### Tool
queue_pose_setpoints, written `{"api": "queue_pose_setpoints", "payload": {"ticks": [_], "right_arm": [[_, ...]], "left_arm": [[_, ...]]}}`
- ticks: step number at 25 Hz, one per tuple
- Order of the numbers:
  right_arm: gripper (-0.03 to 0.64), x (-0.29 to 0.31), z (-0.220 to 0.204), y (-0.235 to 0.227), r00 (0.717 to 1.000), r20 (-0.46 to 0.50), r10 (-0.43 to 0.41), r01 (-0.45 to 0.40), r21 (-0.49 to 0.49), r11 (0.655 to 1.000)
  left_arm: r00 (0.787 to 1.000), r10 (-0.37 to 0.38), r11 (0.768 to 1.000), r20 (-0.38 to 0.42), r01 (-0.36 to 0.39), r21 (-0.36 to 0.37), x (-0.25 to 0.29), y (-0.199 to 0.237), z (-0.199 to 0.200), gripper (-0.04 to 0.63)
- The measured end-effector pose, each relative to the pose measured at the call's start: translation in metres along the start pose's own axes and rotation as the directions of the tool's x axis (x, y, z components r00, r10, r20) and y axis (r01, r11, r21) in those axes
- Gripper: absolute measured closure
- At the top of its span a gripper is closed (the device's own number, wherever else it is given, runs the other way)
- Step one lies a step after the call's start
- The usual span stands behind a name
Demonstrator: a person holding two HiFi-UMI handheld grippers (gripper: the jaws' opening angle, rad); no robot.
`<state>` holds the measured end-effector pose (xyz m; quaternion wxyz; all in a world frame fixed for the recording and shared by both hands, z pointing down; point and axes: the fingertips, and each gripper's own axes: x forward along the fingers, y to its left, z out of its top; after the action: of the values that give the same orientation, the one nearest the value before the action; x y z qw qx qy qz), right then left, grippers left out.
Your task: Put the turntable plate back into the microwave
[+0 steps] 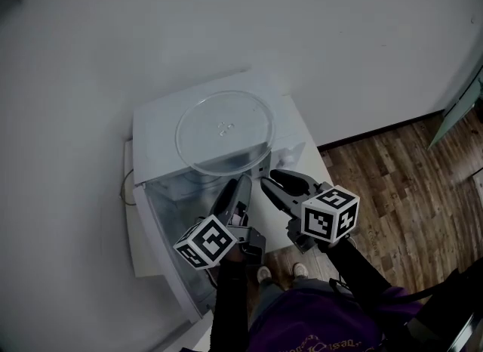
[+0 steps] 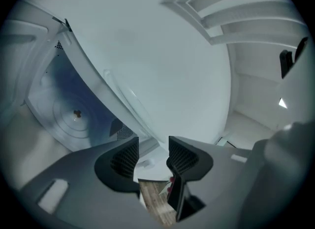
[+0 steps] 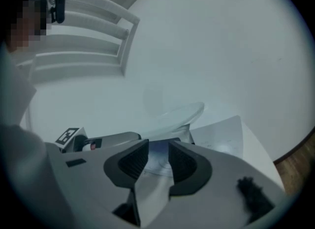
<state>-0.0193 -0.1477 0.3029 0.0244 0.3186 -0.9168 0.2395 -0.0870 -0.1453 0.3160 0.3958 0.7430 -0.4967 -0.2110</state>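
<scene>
Head view shows you the turntable plate [image 1: 224, 131] lying flat on top of the microwave [image 1: 153, 122], its near rim close to the front edge, not yet inside. The cavity [image 2: 64, 120] stands open below, the drive hub bare on its floor. Your left hand-held gripper [image 2: 152, 147] has its jaws apart with nothing between them, just in front of the oven's top edge. Your right hand-held gripper [image 3: 158, 152] is likewise spread and empty, aimed at the plate's near rim.

Expect clear glass: stiff, fairly heavy for its thinness, slick and breakable. Take it by the rim, one gripper on each side of the near edge, pads well over the raised lip. Keep it level; a one-sided pinch would likely let it pivot and slip.
</scene>
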Motion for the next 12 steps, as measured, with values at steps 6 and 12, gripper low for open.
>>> {"api": "queue_pose_setpoints", "payload": {"ticks": [6,12], "right_arm": [[0.476,0.015,0.007,-0.015,0.999,0.034,0.022,-0.029,0.22,0.975],[0.471,0.028,0.019,-0.018,0.996,0.089,-0.007,-0.024,0.339,0.94]], "left_arm": [[0.996,-0.016,0.994,0.091,0.025,-0.102,0.008,0.004,0.025,0.371],[0.992,0.006,0.987,0.13,0.015,-0.158,0.02,0.016,0.038,0.371]]}}
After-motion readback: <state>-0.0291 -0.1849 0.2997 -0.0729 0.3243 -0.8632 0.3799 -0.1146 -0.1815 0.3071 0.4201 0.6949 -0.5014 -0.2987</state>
